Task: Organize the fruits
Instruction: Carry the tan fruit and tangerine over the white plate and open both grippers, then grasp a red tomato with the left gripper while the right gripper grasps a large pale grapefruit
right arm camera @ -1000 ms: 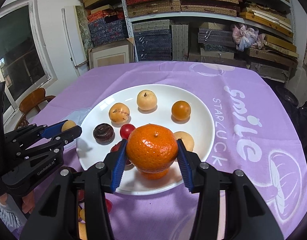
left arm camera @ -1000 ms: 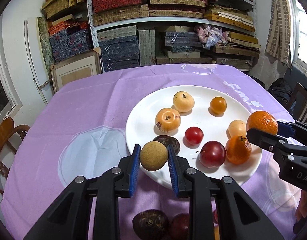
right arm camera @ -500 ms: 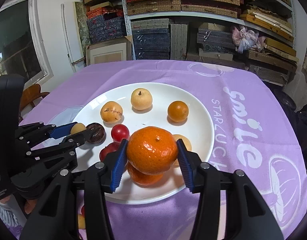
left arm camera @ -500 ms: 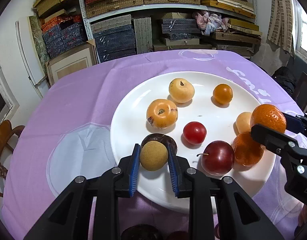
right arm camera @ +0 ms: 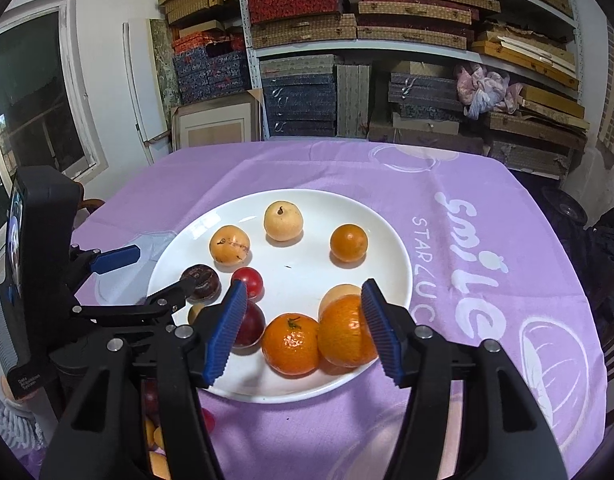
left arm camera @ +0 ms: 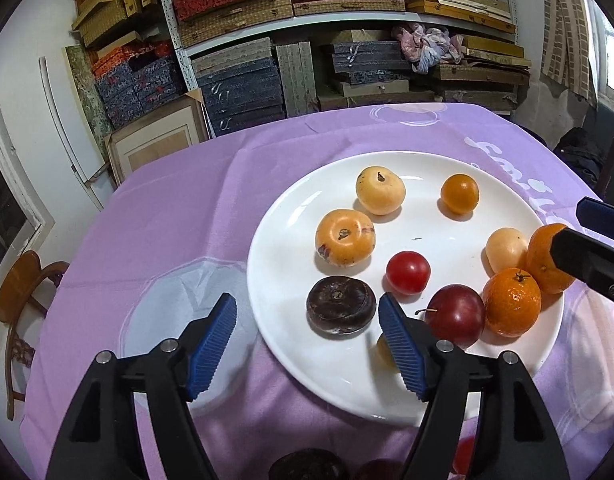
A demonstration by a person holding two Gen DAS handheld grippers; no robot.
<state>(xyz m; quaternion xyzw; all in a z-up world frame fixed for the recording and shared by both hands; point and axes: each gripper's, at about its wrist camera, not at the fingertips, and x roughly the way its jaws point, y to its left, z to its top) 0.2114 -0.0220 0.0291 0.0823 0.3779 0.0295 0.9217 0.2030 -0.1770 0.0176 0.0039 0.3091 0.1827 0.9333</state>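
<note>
most of the fruit already sits on the white plate point(right arm camera: 391, 240) at mid-frame on the purple-clothed desk point(right arm camera: 487, 208); a few pieces still show at the bottom edge, off the plate.

the left gripper point(left arm camera: 307, 332) has just been opening, and its jaws stand apart with nothing clamped. the small tan fruit point(left arm camera: 383, 350) it held a second ago now lies on the plate behind its right jaw.

the right gripper point(right arm camera: 301, 326) has also just been opening; the mandarin point(right arm camera: 345, 330) it carried rests near the plate's lower rim, between the parted jaws.
</note>
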